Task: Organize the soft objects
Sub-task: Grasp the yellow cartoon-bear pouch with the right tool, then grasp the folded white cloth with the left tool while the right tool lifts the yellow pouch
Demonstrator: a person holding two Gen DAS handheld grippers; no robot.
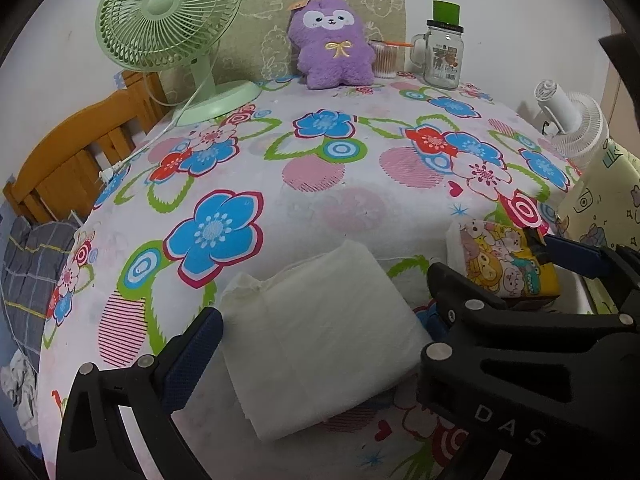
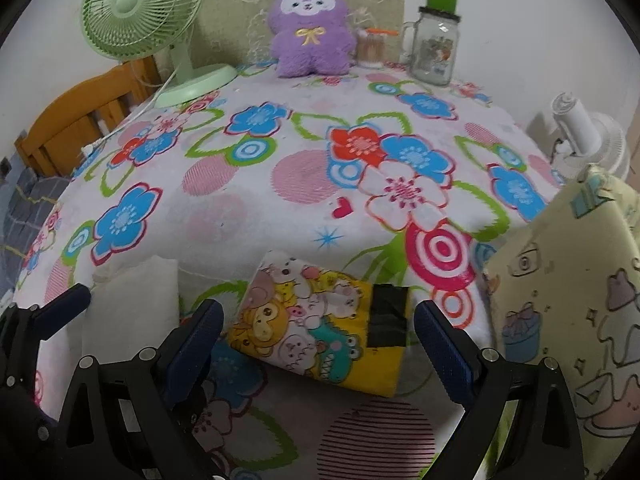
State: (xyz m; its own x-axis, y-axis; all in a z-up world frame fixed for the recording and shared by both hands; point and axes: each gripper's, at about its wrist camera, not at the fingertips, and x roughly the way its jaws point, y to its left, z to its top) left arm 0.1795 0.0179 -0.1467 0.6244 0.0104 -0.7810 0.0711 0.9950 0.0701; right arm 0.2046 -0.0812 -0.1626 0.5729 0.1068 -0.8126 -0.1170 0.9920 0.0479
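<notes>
Through my left wrist camera, my left gripper (image 1: 320, 344) is spread wide around a white folded pack of soft tissue (image 1: 320, 336) lying on the flower-printed bedsheet (image 1: 280, 184); the left finger pad sits just beside the pack's left edge, while the right side is hidden behind my other gripper, so I cannot tell whether it touches. Just right of the pack lies a yellow cartoon-printed tissue packet (image 1: 504, 260), with my right gripper's blue pads at its right end. At the far edge stand a purple plush animal (image 1: 330, 44), a green desk fan (image 1: 172, 16) and a glass mug jar (image 1: 442, 54). Through my right wrist camera, my right gripper (image 2: 318, 336) stands open, its fingers flanking the yellow packet (image 2: 320, 332) without pressing it; the white pack (image 2: 132, 304) lies left, and a pale yellow printed cushion (image 2: 560, 300) rises right.
</notes>
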